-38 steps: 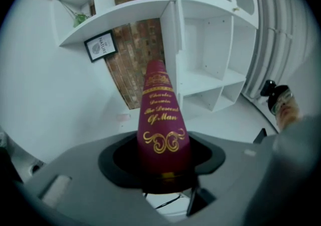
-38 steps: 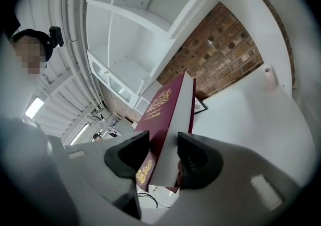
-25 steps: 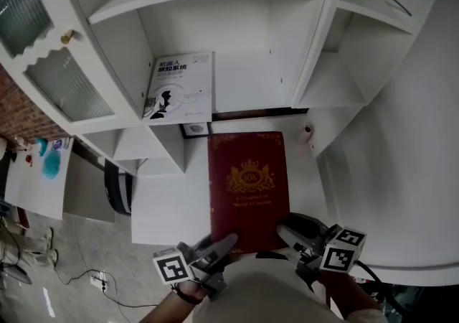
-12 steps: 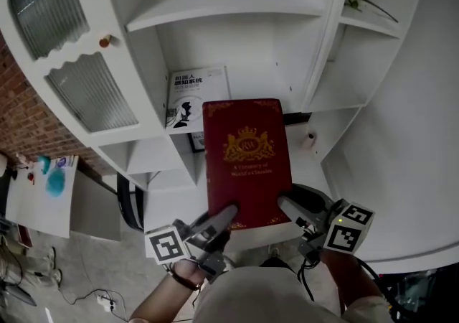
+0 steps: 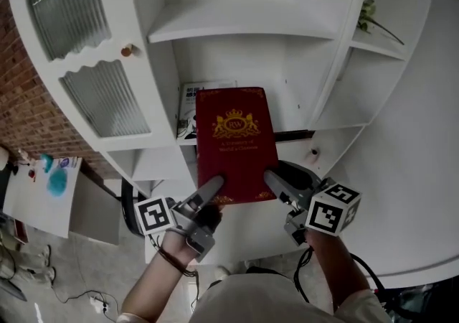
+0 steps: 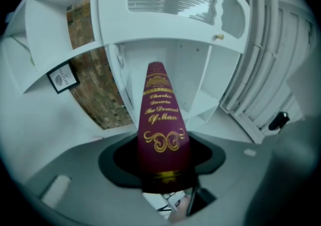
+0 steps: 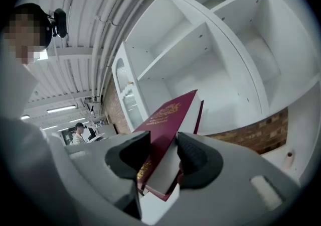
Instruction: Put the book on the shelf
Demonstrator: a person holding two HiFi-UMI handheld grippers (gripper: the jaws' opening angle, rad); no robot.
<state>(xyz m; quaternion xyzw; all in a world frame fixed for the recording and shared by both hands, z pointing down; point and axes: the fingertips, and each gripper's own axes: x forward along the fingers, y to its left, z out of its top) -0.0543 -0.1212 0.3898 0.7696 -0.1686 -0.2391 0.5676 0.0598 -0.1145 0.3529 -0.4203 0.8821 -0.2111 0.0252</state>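
A dark red hardback book (image 5: 234, 143) with gold print hangs in the air in front of the white shelf unit (image 5: 244, 21), cover facing me. My left gripper (image 5: 209, 194) holds its near left corner and my right gripper (image 5: 277, 184) its near right corner. In the left gripper view the gold-lettered spine (image 6: 158, 114) stands between the jaws of the left gripper (image 6: 161, 162). In the right gripper view the jaws of the right gripper (image 7: 163, 157) are closing on the book's (image 7: 170, 114) cover and page block. The book hides most of a white book (image 5: 188, 97) standing in the compartment behind.
A cabinet door with ribbed glass (image 5: 100, 99) and a round knob (image 5: 128, 49) is at the left. To the right are side shelves with a small plant (image 5: 369, 13). A brick wall (image 5: 29, 99) lies at the far left. A small framed sign (image 6: 62, 76) stands on a side shelf.
Both grippers have lifted the red book off the white surface and carried it up toward the shelf opening. It now covers the white book.
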